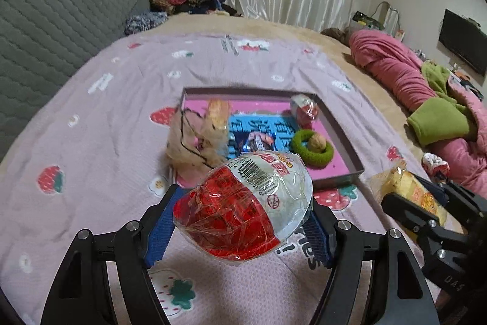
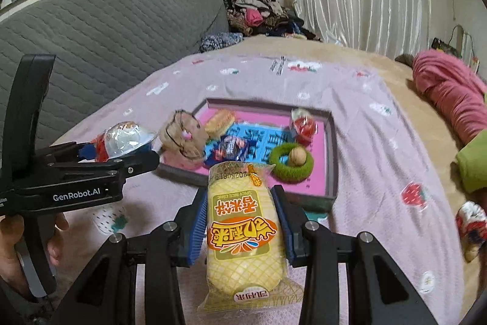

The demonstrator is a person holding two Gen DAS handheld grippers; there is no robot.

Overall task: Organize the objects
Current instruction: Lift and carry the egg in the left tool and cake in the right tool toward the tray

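Two grippers were up over the bed, each loaded. The left gripper [image 1: 243, 221] had its blue-padded fingers [image 1: 159, 229] clamped on a red-and-white egg-shaped packet [image 1: 243, 203], held clear above the pink strawberry-print sheet [image 1: 91, 118]. The right gripper [image 2: 243, 221] was closed on a yellow rice cake packet [image 2: 243, 236], pinched at its sides, long end pointing toward the tray.

The shallow pink tray [image 1: 341, 130] lay on the sheet just ahead of both grippers. Inside it: a fluffy beige toy [image 1: 194, 142] against the near left corner, a second yellow snack packet [image 2: 219, 121] behind it, a blue wrapper [image 2: 228, 150] mid-tray, a second red-and-white egg packet [image 1: 304, 110] at the far right corner, and a green ring [image 1: 312, 150] with a walnut [image 1: 316, 140] sitting in its hole.
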